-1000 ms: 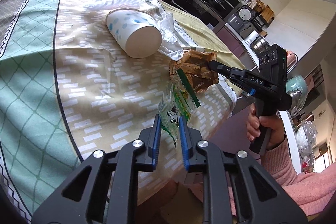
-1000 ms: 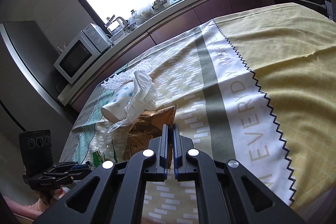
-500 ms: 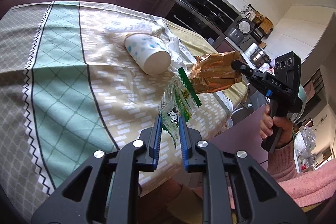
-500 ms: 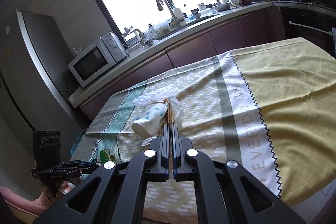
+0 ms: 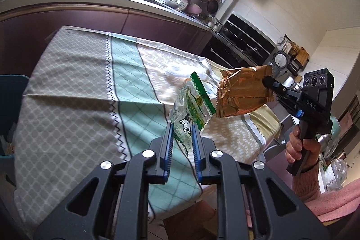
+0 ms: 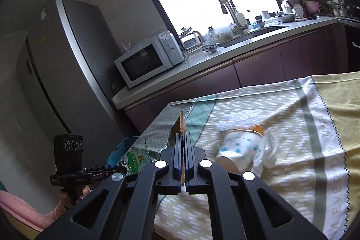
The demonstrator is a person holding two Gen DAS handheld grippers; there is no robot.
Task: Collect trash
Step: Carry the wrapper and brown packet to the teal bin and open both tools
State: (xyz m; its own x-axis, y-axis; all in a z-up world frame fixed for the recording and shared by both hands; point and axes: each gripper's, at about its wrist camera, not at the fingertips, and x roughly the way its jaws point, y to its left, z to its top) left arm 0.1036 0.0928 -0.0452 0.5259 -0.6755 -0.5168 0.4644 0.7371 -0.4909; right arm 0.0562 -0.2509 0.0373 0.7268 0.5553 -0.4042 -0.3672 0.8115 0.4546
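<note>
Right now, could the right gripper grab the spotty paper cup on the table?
Probably not yet. The right gripper is shut on the gold wrapper, so nothing more fits. The cup itself lies unblocked.

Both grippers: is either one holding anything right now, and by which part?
Left gripper pinches the clear green-printed wrapper by its lower edge. Right gripper is clamped on the brown foil wrapper at one end edge.

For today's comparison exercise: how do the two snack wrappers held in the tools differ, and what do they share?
The green wrapper is see-through with green print and a cow picture; the brown wrapper is shiny, opaque foil.
The green wrapper sits in the left tool, the brown wrapper in the right tool.
The green wrapper looks narrower than the brown wrapper.
Shared: both are crumpled, empty-looking and held above the tablecloth.
</note>
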